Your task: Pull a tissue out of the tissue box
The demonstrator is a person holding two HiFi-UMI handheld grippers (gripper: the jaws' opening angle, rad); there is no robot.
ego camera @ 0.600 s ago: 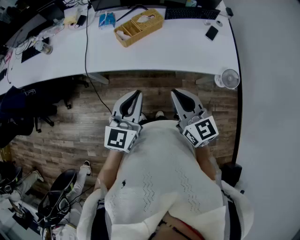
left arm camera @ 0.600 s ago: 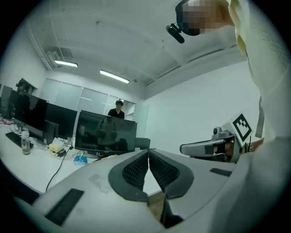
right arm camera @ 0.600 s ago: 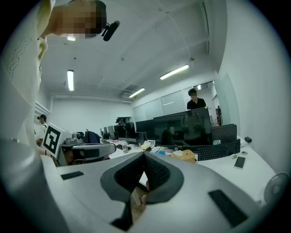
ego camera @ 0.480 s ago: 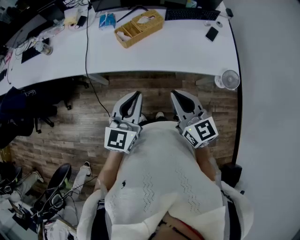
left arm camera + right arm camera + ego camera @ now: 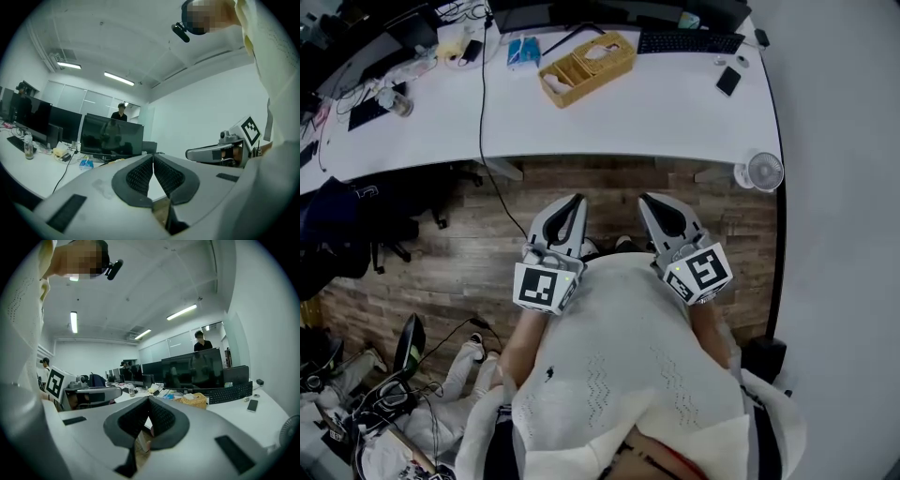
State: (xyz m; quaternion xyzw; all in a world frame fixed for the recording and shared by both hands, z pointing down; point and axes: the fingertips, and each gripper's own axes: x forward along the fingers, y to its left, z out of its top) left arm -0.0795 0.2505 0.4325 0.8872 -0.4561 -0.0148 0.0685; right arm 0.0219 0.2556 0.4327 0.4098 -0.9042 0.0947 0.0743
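The tissue box [image 5: 586,67] is a wicker tray-like box on the far side of the white desk [image 5: 675,112], with a white tissue [image 5: 602,52] poking out of its top. It also shows in the right gripper view, where the tissue box [image 5: 194,401] sits in front of the monitors. My left gripper [image 5: 572,200] and right gripper [image 5: 650,200] are held side by side in front of my body over the wooden floor, well short of the desk. Both are shut with nothing between the pads, as the left gripper [image 5: 153,157] and right gripper [image 5: 149,400] show.
A keyboard [image 5: 689,42], a phone [image 5: 727,81], a blue packet [image 5: 523,50] and a bottle [image 5: 397,101] lie on the desk. A black cable [image 5: 483,112] hangs over its front edge. A small fan [image 5: 763,172] stands by the right wall. A person [image 5: 202,341] stands behind the monitors.
The view has shifted a little, so the desk sits lower in the picture. Both grippers stay side by side and shut. An office chair at the lower left has moved.
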